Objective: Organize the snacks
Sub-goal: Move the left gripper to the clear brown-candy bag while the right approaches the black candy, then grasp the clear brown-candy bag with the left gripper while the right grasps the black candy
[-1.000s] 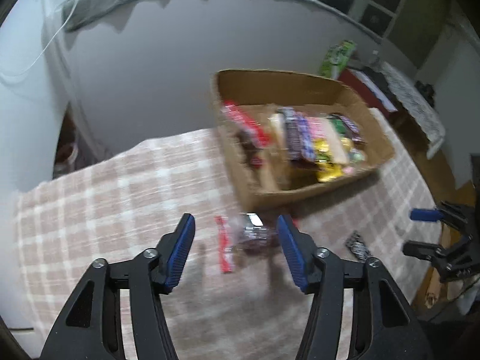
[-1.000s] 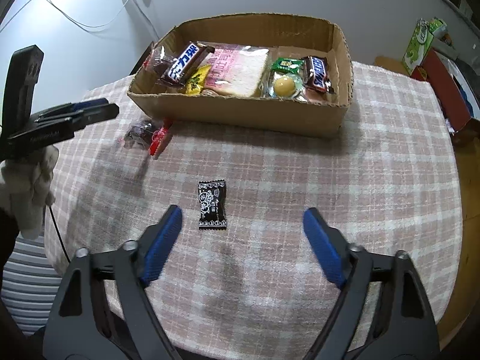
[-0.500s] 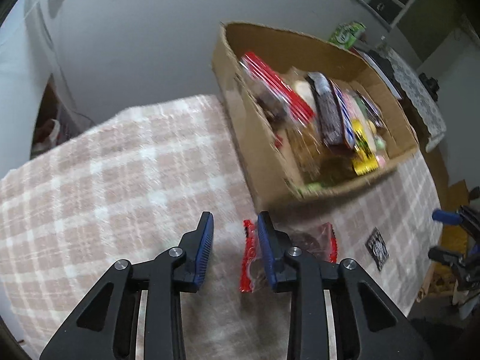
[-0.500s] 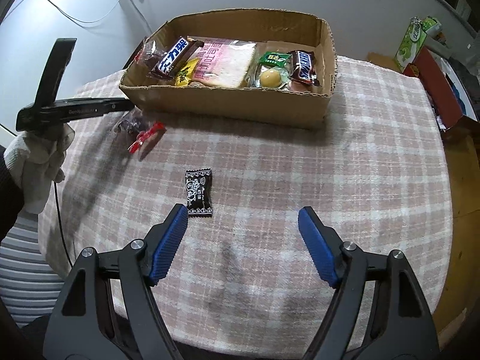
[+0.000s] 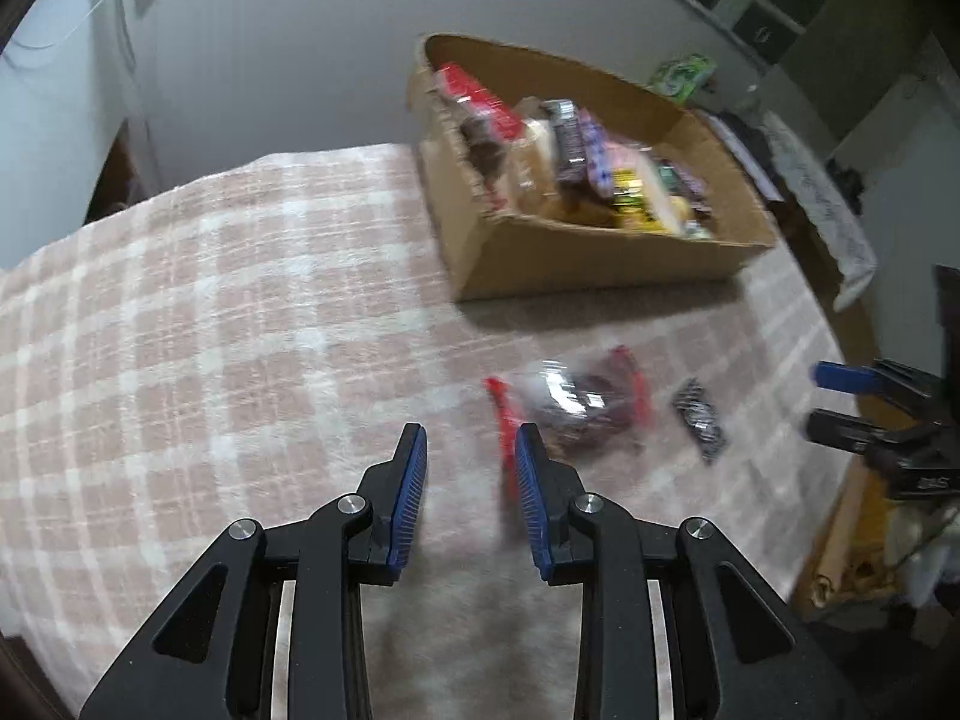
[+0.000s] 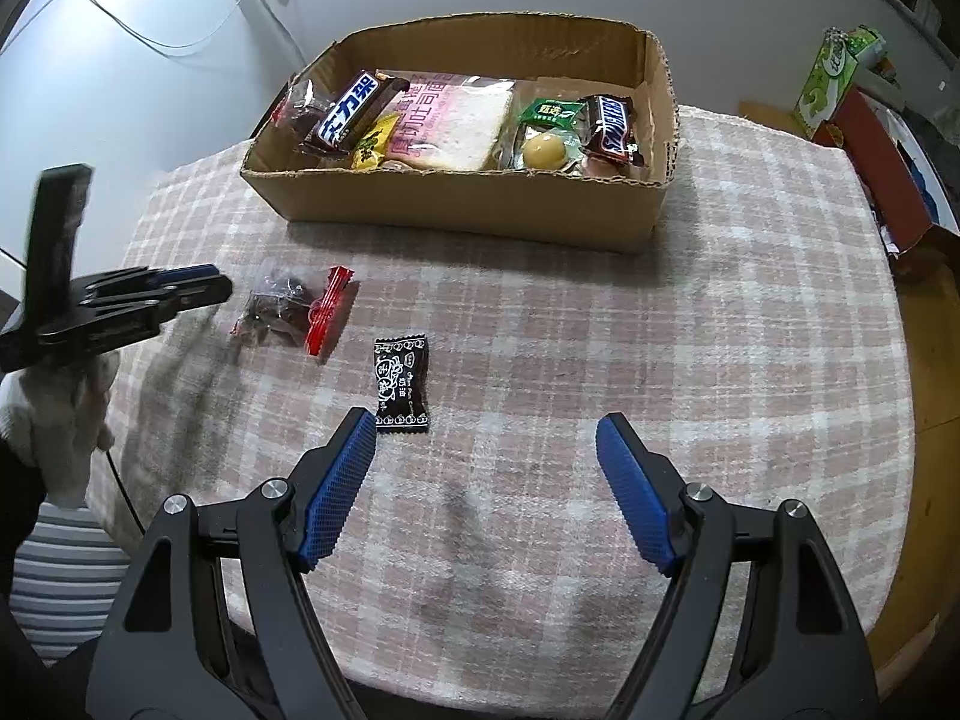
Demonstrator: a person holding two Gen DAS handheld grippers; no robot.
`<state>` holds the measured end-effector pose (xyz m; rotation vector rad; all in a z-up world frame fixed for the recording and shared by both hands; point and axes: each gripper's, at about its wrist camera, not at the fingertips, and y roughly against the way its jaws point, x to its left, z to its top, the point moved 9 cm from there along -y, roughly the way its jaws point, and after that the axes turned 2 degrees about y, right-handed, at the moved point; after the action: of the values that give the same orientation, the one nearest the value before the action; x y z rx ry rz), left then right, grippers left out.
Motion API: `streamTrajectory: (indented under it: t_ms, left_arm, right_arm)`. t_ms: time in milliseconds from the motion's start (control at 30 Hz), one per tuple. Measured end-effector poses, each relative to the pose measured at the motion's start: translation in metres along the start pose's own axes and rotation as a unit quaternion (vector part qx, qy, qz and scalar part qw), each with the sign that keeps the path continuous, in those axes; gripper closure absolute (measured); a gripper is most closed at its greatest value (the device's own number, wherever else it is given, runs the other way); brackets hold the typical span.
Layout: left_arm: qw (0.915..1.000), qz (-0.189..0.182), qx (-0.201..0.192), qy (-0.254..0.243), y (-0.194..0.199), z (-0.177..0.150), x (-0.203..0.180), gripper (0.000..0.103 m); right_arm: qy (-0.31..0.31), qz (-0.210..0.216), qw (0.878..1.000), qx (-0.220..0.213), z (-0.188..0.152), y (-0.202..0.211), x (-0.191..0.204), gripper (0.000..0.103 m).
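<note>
A lived-in home room is shown, not a lab or shop. The tabletop point(image 6: 750, 360) is covered with a soft pink-and-white checked cloth, and an open cardboard box point(image 6: 468, 204) of mixed packaged snacks is set on it ahead of the hand-held gripper. A plain pale wall point(image 6: 150, 108) with a loose white cable point(image 6: 144, 30) is seen beyond, and a green carton point(image 6: 834, 84) on cluttered furniture lies off to the right.

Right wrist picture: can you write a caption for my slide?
Open right gripper hovers near a black candy; cardboard box of snacks behind.
</note>
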<state>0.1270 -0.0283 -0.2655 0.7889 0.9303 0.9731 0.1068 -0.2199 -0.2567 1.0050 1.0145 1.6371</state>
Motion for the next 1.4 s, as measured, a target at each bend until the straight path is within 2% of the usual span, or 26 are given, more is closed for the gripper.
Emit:
streamTrajectory:
  t_ms: [133, 200, 267, 400, 700, 767, 833, 967, 1067, 1200, 1233, 1367, 1400]
  left_arm:
    - [0.9992, -0.029, -0.001, -0.026, 0.002, 0.017, -0.023, 0.067]
    - [0.9973, -0.040, 0.003, -0.061, 0.000, 0.026, -0.041, 0.049]
    - [0.9935, -0.044, 0.020, -0.103, -0.005, 0.025, -0.054, 0.039]
    - [0.9821, -0.012, 0.047, -0.182, -0.020, 0.026, -0.065, 0.038]
    - [0.9641, 0.013, 0.079, -0.253, -0.047, 0.012, -0.079, 0.038]
    - [0.9641, 0.018, 0.079, -0.253, -0.048, 0.008, -0.081, 0.039]
    - [0.9687, 0.015, 0.074, -0.236, -0.048, 0.007, -0.081, 0.040]
    - [0.9744, 0.040, 0.061, -0.213, -0.045, 0.003, -0.072, 0.052]
    - [0.9836, 0.049, 0.046, -0.168, -0.041, 0.004, -0.064, 0.052]
    - [0.9874, 0.054, 0.035, -0.145, -0.041, 0.004, -0.063, 0.052]
    - [0.9876, 0.057, 0.034, -0.142, -0.042, 0.003, -0.064, 0.052]
    - [0.9883, 0.058, 0.033, -0.137, -0.045, 0.000, -0.067, 0.052]
    - [0.9884, 0.058, 0.033, -0.137, -0.046, 0.000, -0.067, 0.052]
  right_arm:
    - [-0.002, 0.005, 1.000, 0.004, -0.001, -0.006, 0.001, 0.024]
    - [-0.004, 0.012, 1.000, 0.009, -0.004, -0.008, 0.002, 0.024]
    - [-0.002, 0.010, 1.000, 0.015, -0.007, -0.011, 0.002, 0.024]
    - [-0.008, 0.008, 1.000, 0.019, -0.012, -0.012, -0.001, 0.024]
    - [-0.034, 0.013, 0.999, 0.023, -0.016, -0.013, -0.014, 0.024]
    - [-0.034, 0.015, 0.999, 0.022, -0.013, -0.013, -0.014, 0.024]
    - [-0.031, 0.017, 0.999, 0.020, -0.008, -0.015, -0.011, 0.024]
    - [-0.011, 0.019, 1.000, 0.022, 0.000, -0.022, -0.003, 0.024]
    - [0.003, 0.022, 0.999, 0.030, 0.003, -0.033, 0.006, 0.024]
    - [0.025, 0.018, 0.999, 0.037, 0.009, -0.050, 0.022, 0.024]
    - [0.031, 0.018, 0.999, 0.039, 0.010, -0.053, 0.026, 0.025]
    - [0.054, 0.015, 0.997, 0.052, 0.012, -0.067, 0.040, 0.047]
    - [0.061, 0.007, 0.997, 0.054, 0.012, -0.070, 0.043, 0.047]
